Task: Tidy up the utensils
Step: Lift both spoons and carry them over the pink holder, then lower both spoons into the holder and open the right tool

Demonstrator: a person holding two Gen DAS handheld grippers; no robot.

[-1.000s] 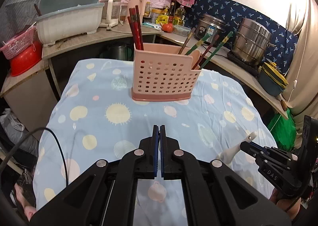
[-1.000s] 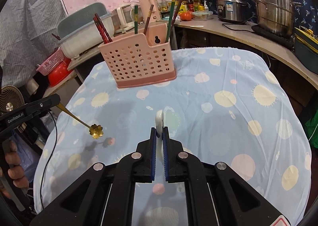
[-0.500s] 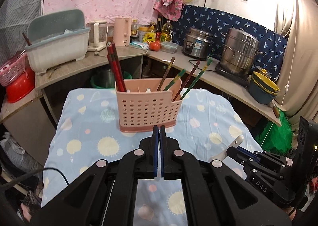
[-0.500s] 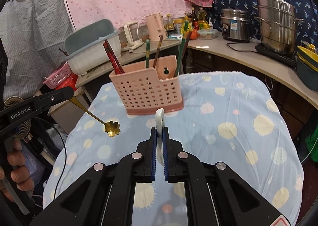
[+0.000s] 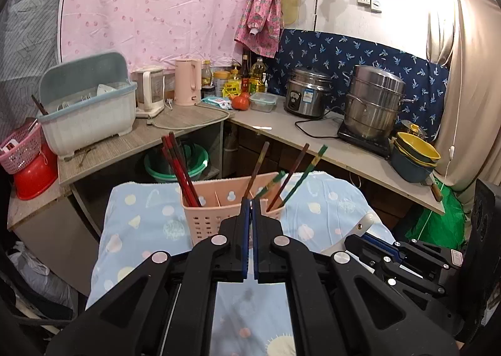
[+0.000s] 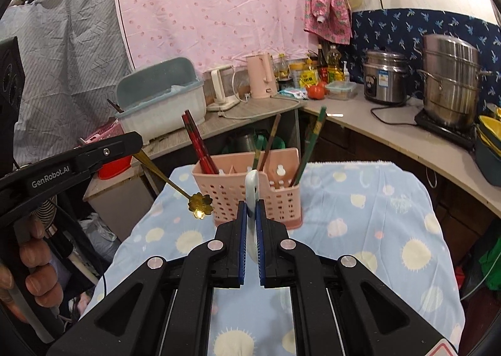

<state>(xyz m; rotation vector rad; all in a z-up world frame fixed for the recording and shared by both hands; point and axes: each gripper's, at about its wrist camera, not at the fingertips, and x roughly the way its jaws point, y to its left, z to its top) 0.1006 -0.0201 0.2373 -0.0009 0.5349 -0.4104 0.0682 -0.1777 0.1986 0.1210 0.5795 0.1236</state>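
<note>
A pink perforated utensil holder [image 6: 256,196] stands on the blue dotted tablecloth [image 6: 369,230], with red chopsticks [image 6: 197,146] at its left and several brown and green chopsticks [image 6: 313,143] at its right. It also shows in the left wrist view [image 5: 206,218]. My right gripper [image 6: 250,208] is shut on a white ceramic spoon [image 6: 252,190], raised in front of the holder. My left gripper [image 5: 250,208] is shut on a gold flower-shaped spoon [image 6: 200,203], seen in the right wrist view to the holder's left. The white spoon's handle [image 5: 360,227] shows in the left wrist view.
A wooden counter [image 5: 131,143] behind carries a dish rack [image 5: 87,117], kettles and bottles. A rice cooker [image 5: 308,92] and steel steamer pot [image 5: 374,102] sit at the right. Stacked bowls [image 5: 413,158] are at the counter's right end.
Both grippers have risen with their spoons, so the holder sits lower in both views. The gold spoon's bowl is closer to the holder's left side.
</note>
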